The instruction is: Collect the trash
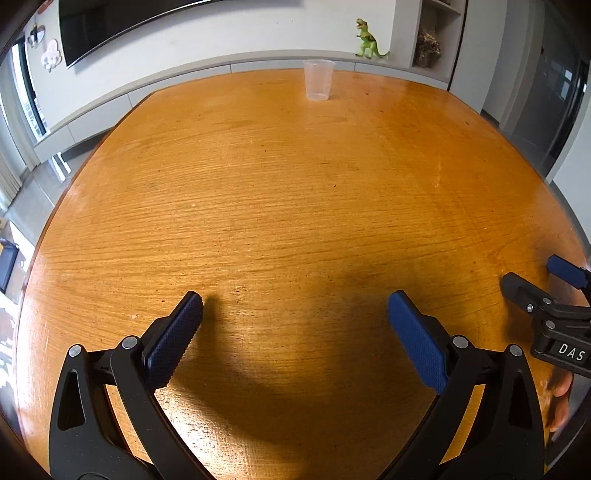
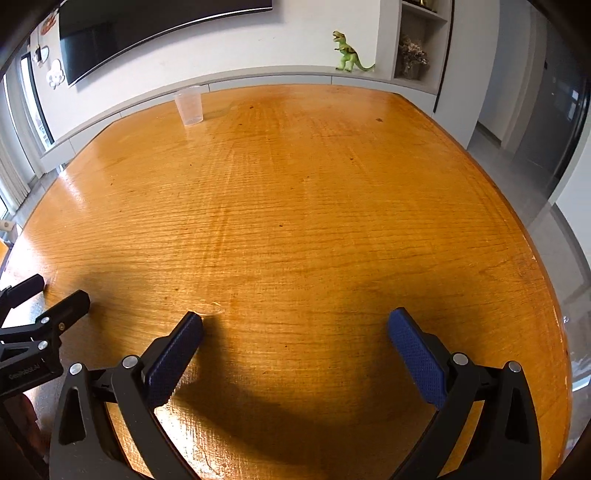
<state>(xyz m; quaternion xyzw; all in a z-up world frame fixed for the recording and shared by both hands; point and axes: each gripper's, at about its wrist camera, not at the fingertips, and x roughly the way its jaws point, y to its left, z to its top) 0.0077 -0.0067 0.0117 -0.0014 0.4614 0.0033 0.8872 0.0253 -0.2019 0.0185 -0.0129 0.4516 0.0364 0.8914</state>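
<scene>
Nearest the left wrist camera, the left gripper (image 1: 295,308) hangs low over the wooden table (image 1: 280,206) with its two blue-padded fingers (image 1: 173,343) spread wide and nothing between them; it is released. Its shadow falls on the boards just under and ahead of the pads. Off at the right edge of that view, the right gripper (image 1: 535,280) shows from the side, black arms with a blue pad at the tip, and part of the person's hand (image 1: 559,402) shows below it.

From the right wrist camera, the right gripper (image 2: 295,323) is likewise released, pads far apart, holding nothing, poised just above the table (image 2: 295,192). A faint ring-shaped mark (image 2: 208,308) lies on the wood just beyond its left fingertip. At the left edge of this view, the left gripper (image 2: 55,295) appears side-on, near the table's edge.

Farther out, the orange-brown tabletop stretches bare of other items up to its far edge. There a clear plastic cup (image 1: 318,79) stands upright, well apart from both grippers; in the right view the cup (image 2: 189,106) sits toward the far left corner.

Beyond the table runs a grey ledge (image 1: 258,62) against the wall, with a green toy dinosaur (image 1: 367,40) standing on it. A dark screen (image 1: 122,26) hangs on the wall above, and dried flowers (image 1: 426,46) sit in a shelf niche at right.
</scene>
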